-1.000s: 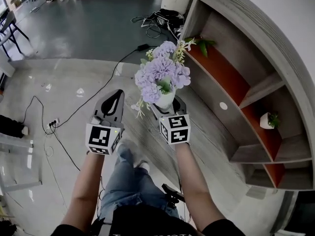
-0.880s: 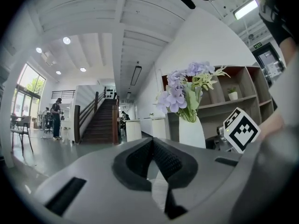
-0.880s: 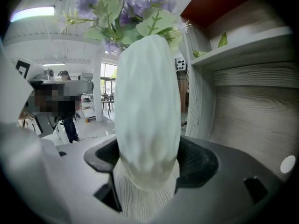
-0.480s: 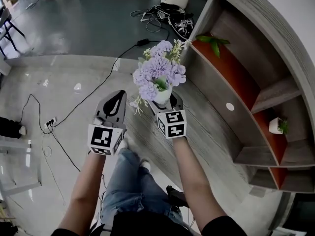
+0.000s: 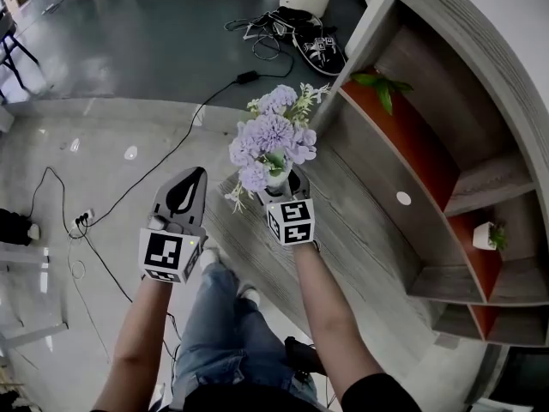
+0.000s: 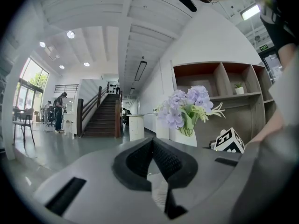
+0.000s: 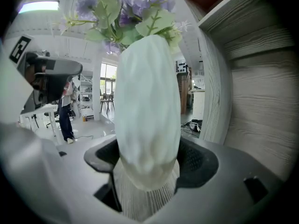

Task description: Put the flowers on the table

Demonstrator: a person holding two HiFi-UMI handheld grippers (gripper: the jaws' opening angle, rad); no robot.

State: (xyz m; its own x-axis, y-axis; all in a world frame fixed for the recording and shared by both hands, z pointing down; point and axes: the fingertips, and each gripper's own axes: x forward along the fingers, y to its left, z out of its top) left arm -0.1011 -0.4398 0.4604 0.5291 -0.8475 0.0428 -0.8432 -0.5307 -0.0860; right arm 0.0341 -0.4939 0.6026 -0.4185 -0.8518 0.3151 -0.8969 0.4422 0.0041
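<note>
I see a wooden shelf unit with orange-lined compartments on the right. A leafy green sprig sits in its upper compartment, and a small potted plant in a lower one. A tangle of cables lies on the grey floor, near the shelf's far end. In the left gripper view a staircase rises in the distance, with a person standing left of it.

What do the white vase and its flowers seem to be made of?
The vase: probably ceramic, perhaps plastic; smooth, matt white surface without strong shine. The flowers: likely artificial, fabric or plastic; very even lilac petals, though this is not certain.
</note>
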